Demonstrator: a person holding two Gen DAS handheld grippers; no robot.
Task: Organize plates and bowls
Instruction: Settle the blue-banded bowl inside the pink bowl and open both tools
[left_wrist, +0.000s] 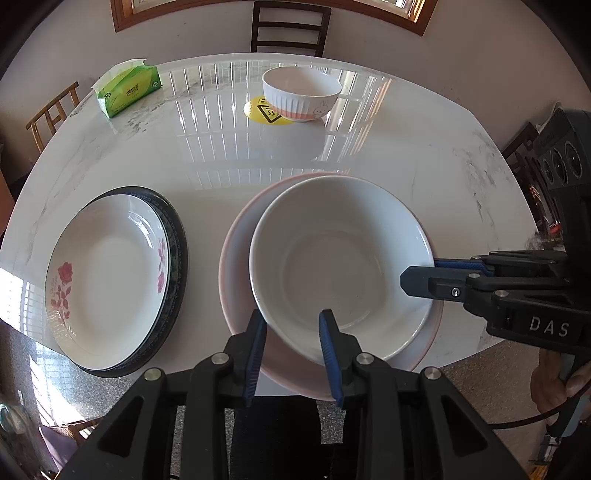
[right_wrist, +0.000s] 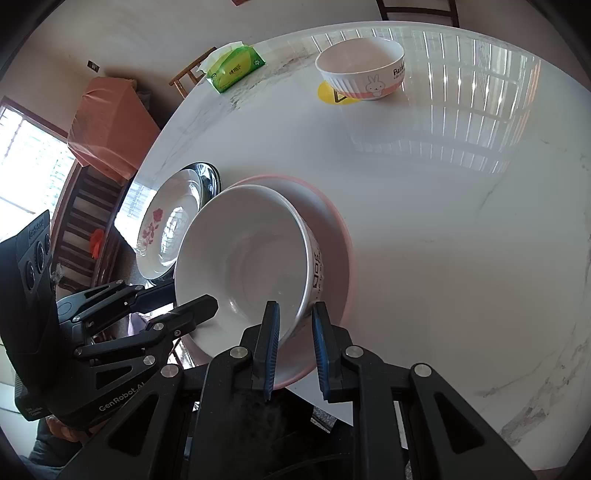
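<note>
Bright daylight, sharp focus. Striped window glare across the far half of the glossy marble table (left_wrist: 424, 166). Strong fisheye bending and dark vignetting at frame corners. Soft shadows only.

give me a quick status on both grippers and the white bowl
Right gripper shut on white bowl rim. Left gripper straddles near rim, grip unclear. Bowl sits in pink plate. Nothing in the way.

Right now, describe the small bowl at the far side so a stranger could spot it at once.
On the white marble table, look past the big white bowl to the far edge. There the rabbit bowl stands alone, partly on a yellow sticker. It alone has a ribbed wall, a pink band and a cartoon rabbit.
</note>
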